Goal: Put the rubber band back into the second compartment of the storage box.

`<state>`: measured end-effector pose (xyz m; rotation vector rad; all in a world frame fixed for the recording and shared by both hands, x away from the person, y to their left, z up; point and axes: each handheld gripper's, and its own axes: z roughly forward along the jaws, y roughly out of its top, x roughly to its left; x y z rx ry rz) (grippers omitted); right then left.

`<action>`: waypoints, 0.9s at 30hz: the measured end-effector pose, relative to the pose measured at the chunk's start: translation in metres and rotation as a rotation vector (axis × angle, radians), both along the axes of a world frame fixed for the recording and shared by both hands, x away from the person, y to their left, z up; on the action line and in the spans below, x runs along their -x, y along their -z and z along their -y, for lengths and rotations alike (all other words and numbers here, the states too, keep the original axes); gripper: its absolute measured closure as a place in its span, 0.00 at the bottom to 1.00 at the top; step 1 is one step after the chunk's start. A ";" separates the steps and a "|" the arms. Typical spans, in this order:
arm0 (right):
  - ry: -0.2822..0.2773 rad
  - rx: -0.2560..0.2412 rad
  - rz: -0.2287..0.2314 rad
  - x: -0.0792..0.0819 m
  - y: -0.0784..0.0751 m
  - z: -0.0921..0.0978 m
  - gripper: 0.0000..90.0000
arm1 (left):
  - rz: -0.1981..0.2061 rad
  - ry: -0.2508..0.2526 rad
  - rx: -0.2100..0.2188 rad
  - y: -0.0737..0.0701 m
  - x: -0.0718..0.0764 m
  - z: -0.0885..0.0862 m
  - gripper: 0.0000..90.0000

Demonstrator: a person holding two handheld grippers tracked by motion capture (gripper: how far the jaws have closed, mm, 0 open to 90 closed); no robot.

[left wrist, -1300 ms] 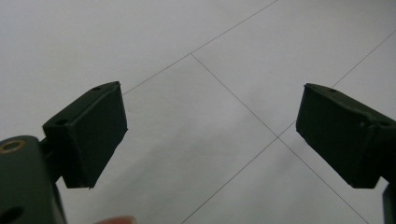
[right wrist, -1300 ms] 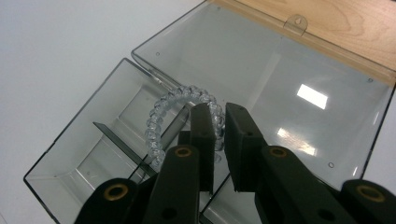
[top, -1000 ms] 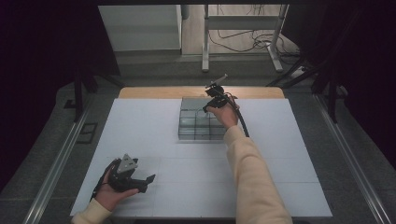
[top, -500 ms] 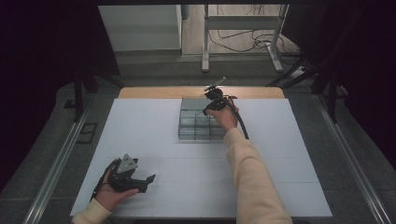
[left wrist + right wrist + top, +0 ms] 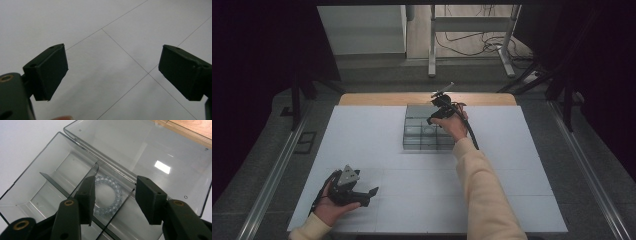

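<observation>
the bead bracelet (image 5: 108,195) is lying in a middle compartment of the clear divided box (image 5: 57,170), whose lid is lying open. the right claw (image 5: 113,200) is hovering wide just above it, so gripping is not yet done. the left claw (image 5: 112,72) is waiting wide and empty over the white bench (image 5: 362,135). dark room around.
</observation>
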<state>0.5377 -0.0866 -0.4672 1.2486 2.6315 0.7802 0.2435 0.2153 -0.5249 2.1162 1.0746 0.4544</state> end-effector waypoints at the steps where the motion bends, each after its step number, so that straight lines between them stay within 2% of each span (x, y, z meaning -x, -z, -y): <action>1: -0.001 0.000 -0.003 0.000 0.000 0.000 0.55 | 0.000 0.000 0.000 0.000 0.000 0.000 0.10; 10: -0.009 -0.002 -0.005 0.003 -0.004 -0.001 0.53 | 0.000 0.000 0.000 0.000 0.000 0.000 0.10; 21: -0.031 -0.017 0.077 0.018 -0.047 -0.001 0.54 | 0.001 -0.003 0.001 0.000 0.000 0.000 0.10; 27: -0.041 -0.013 0.094 0.024 -0.057 0.000 0.53 | 0.001 -0.002 0.001 0.000 0.000 0.000 0.10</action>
